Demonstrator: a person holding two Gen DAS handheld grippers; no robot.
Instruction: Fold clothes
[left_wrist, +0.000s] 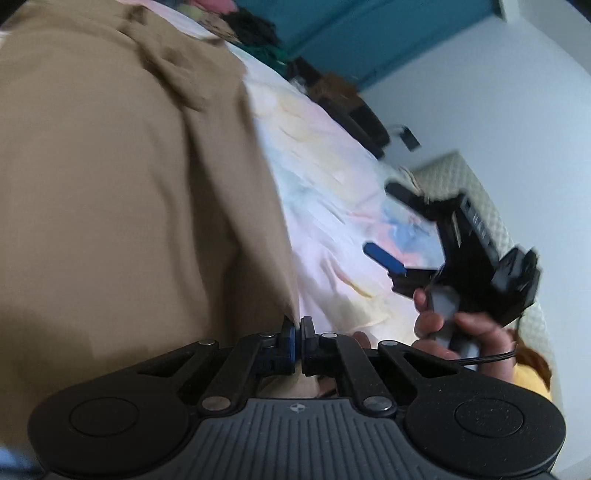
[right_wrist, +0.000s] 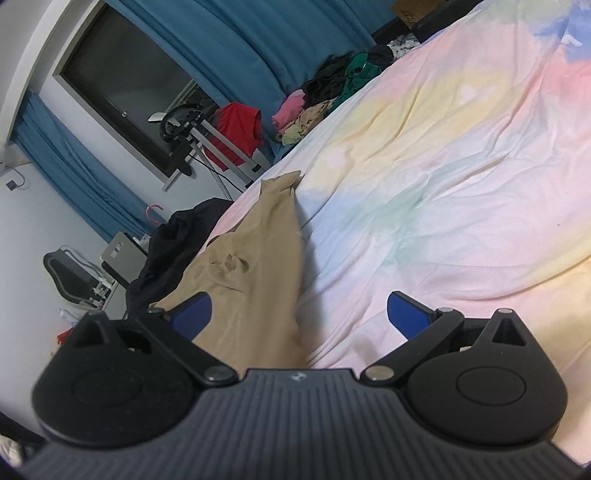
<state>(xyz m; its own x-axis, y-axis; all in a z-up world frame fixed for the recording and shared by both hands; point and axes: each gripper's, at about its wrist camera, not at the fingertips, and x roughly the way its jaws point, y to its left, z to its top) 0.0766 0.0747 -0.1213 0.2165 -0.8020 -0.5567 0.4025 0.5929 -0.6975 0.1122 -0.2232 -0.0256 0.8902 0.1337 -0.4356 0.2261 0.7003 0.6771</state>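
Note:
A tan garment (left_wrist: 122, 192) fills the left of the left wrist view and hangs lifted over the pastel bedsheet (left_wrist: 332, 192). My left gripper (left_wrist: 297, 332) is shut on the tan garment's edge. In the right wrist view the same tan garment (right_wrist: 255, 266) stretches up from the bed toward the camera. My right gripper (right_wrist: 299, 314) is open and empty, with its blue pads (right_wrist: 406, 314) spread wide either side of the cloth. The right gripper also shows in the left wrist view (left_wrist: 376, 218), held in a hand, open above the sheet.
A pile of mixed clothes (right_wrist: 332, 92) lies at the bed's far edge. A black garment (right_wrist: 173, 247) hangs off the left side of the bed. Blue curtains (right_wrist: 221, 44), a window and a red item on a rack (right_wrist: 236, 133) stand beyond.

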